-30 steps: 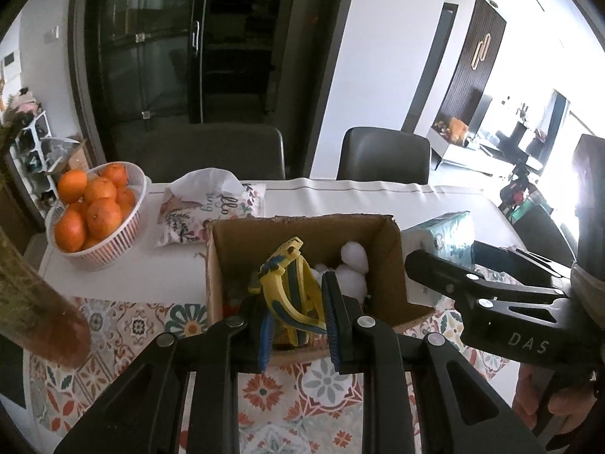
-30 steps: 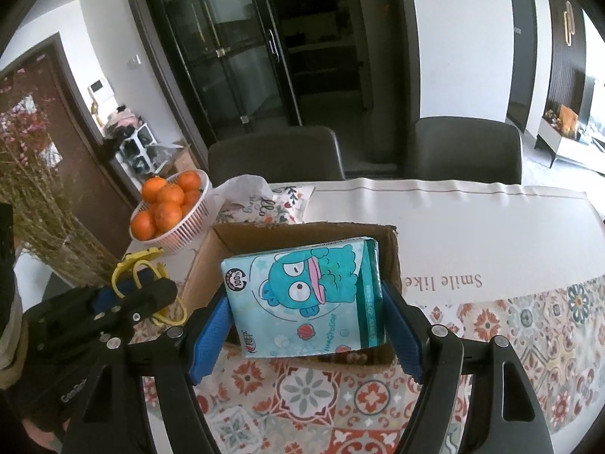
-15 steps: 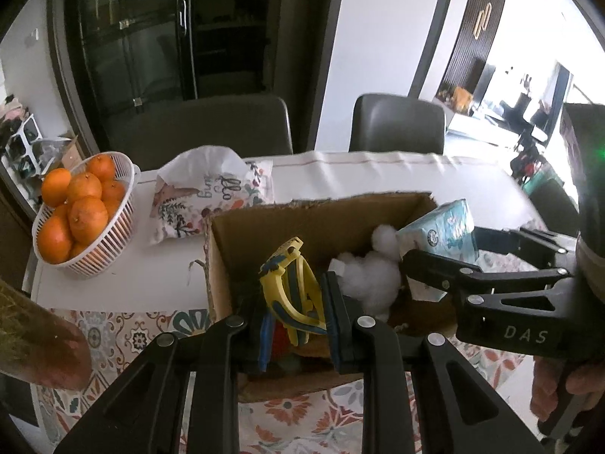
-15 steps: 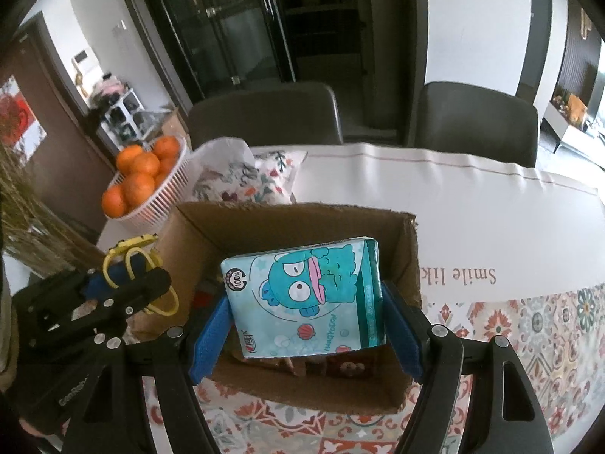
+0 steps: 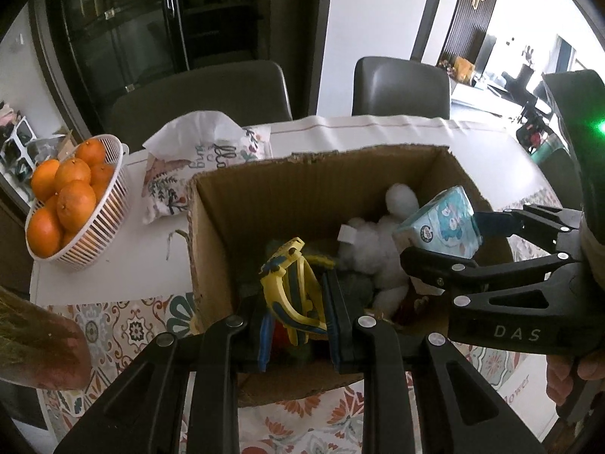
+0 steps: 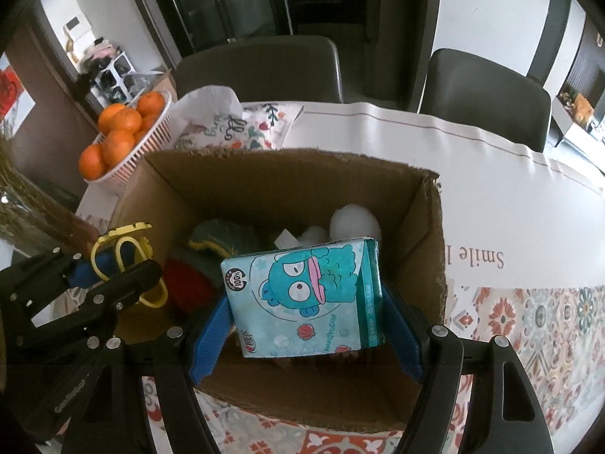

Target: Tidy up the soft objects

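An open cardboard box (image 5: 302, 185) (image 6: 287, 178) stands on the table. My left gripper (image 5: 297, 314) is shut on a yellow and blue soft ring toy (image 5: 291, 287) above the box's near left part; it also shows in the right wrist view (image 6: 124, 261). My right gripper (image 6: 306, 302) is shut on a teal cartoon tissue pack (image 6: 306, 295) over the box's right side, also in the left wrist view (image 5: 442, 227). Inside the box lie a white plush (image 5: 378, 242), a green knitted item (image 6: 219, 238) and a red item (image 6: 187, 280).
A white basket of oranges (image 5: 72, 204) stands at the table's left. A floral pouch with tissue (image 5: 200, 159) lies behind the box. Two grey chairs (image 6: 487, 94) stand at the far edge. A patterned runner (image 6: 529, 321) covers the near table. A dried-stem vase (image 5: 34, 344) is near left.
Both grippers have moved forward and down over the box with their loads. The box now looks closer and its contents show.
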`<move>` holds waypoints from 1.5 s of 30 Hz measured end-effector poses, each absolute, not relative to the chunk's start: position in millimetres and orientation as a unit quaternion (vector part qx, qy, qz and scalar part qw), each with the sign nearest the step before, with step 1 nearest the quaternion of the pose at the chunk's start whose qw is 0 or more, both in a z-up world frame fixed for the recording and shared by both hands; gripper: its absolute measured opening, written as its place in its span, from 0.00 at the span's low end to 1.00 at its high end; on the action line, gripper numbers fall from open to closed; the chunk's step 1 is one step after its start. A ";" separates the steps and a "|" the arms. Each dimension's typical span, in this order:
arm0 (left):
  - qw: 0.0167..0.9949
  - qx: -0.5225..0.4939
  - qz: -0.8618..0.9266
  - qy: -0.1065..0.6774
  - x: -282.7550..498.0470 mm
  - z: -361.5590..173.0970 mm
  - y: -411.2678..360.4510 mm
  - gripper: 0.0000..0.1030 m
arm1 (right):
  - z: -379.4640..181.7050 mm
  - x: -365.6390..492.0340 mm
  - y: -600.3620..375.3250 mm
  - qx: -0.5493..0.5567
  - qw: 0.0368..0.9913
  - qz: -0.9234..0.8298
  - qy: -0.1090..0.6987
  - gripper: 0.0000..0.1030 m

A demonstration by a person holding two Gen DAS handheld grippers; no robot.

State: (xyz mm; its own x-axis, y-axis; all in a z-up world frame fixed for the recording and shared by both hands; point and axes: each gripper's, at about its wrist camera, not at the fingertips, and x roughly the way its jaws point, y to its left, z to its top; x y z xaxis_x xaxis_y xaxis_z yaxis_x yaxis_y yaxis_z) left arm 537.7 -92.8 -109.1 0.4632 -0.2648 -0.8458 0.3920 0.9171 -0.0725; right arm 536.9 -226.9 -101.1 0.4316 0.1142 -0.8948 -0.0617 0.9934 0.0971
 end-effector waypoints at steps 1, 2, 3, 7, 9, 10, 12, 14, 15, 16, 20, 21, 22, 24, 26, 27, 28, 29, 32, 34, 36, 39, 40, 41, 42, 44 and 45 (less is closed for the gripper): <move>0.851 0.066 -0.194 0.484 537.5 -110.9 -93.3 0.25 | -102.4 537.3 -226.4 0.024 0.844 0.053 0.533 0.74; 0.849 0.066 -0.194 0.487 537.5 -112.3 -93.7 0.26 | -103.6 537.1 -226.1 0.021 0.843 0.054 0.535 0.74; 0.848 0.067 -0.193 0.489 537.1 -113.5 -93.8 0.26 | -104.3 536.9 -225.9 0.020 0.842 0.054 0.536 0.74; 0.844 0.067 -0.191 0.497 537.1 -117.8 -93.5 0.29 | -109.9 538.1 -224.3 0.018 0.833 0.057 0.550 0.74; 0.845 0.070 -0.188 0.497 536.4 -118.4 -93.4 0.31 | -113.1 538.2 -223.8 0.018 0.830 0.058 0.554 0.74; 0.844 0.072 -0.186 0.498 535.9 -118.7 -93.3 0.35 | -115.6 538.1 -223.6 0.017 0.827 0.059 0.558 0.75; 0.845 0.076 -0.184 0.496 534.6 -117.7 -92.9 0.39 | -118.9 537.7 -221.1 0.008 0.824 0.059 0.563 0.76; 0.847 0.076 -0.180 0.495 533.0 -115.8 -91.3 0.45 | -117.8 536.5 -218.2 0.000 0.826 0.059 0.561 0.76; 0.848 0.076 -0.175 0.495 532.4 -114.5 -90.1 0.46 | -117.7 536.3 -218.3 0.001 0.825 0.061 0.562 0.79; 0.850 0.077 -0.172 0.493 531.0 -112.5 -89.1 0.47 | -118.1 536.9 -218.4 0.001 0.824 0.060 0.564 0.82; 0.859 0.085 -0.163 0.478 522.5 -102.4 -86.2 0.52 | -117.7 536.0 -220.8 -0.001 0.824 0.052 0.564 0.82; 0.862 0.087 -0.161 0.473 519.9 -99.6 -85.4 0.53 | -117.0 535.1 -220.7 0.000 0.824 0.052 0.564 0.82; 0.865 0.089 -0.157 0.469 517.4 -97.1 -84.4 0.54 | -115.8 533.3 -220.5 0.002 0.825 0.052 0.563 0.82; 0.869 0.090 -0.148 0.464 513.1 -93.4 -82.0 0.54 | -113.4 529.8 -219.6 0.000 0.828 0.048 0.559 0.82; 0.871 0.087 -0.142 0.462 508.5 -90.2 -79.1 0.56 | -108.4 523.4 -220.1 0.002 0.833 0.043 0.552 0.82; 0.872 0.084 -0.139 0.462 504.7 -88.3 -76.6 0.56 | -105.7 520.1 -220.4 0.005 0.835 0.040 0.548 0.82; 0.872 0.081 -0.139 0.462 501.4 -86.8 -74.7 0.56 | -102.6 516.0 -220.7 0.008 0.839 0.036 0.544 0.82; 0.873 0.079 -0.138 0.461 497.8 -85.4 -72.5 0.57 | -99.2 511.5 -220.8 0.011 0.842 0.034 0.538 0.82; 0.876 0.072 -0.137 0.456 482.9 -79.1 -65.4 0.63 | -88.9 493.6 -218.8 0.014 0.853 0.025 0.521 0.82; 0.880 0.067 -0.135 0.451 471.2 -74.2 -59.7 0.67 | -80.9 478.6 -216.2 0.016 0.862 0.016 0.507 0.82; 0.883 0.064 -0.134 0.445 460.0 -69.7 -54.3 0.72 | -74.0 465.4 -214.4 0.019 0.868 0.010 0.495 0.82; 0.889 0.063 -0.133 0.433 440.1 -61.4 -45.9 0.78 | -62.3 440.4 -210.5 0.026 0.880 -0.002 0.475 0.82; 0.891 0.063 -0.134 0.430 434.3 -59.3 -43.9 0.81 | -57.4 428.9 -208.6 0.028 0.885 -0.009 0.464 0.82; 0.893 0.063 -0.133 0.426 428.5 -57.4 -42.1 0.82 | -54.7 421.6 -206.4 0.027 0.888 -0.014 0.458 0.82; 0.895 0.064 -0.132 0.421 421.3 -55.2 -39.6 0.82 | -51.1 414.4 -204.1 0.026 0.892 -0.018 0.452 0.82; 0.901 0.064 -0.132 0.408 404.9 -50.0 -34.7 0.86 | -44.9 397.2 -199.3 0.025 0.897 -0.025 0.440 0.82; 0.903 0.065 -0.130 0.404 398.7 -48.2 -33.4 0.87 | -42.3 387.7 -197.5 0.027 0.900 -0.028 0.433 0.82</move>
State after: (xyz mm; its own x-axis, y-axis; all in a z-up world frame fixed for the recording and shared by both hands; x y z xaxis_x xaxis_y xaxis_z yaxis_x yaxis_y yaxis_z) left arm 398.7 -33.4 -48.2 0.6391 -0.1816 -0.7474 0.2870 0.9579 0.0127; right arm 387.7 -197.5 -42.3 0.6226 -0.0266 -0.7821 0.0742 0.9969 0.0252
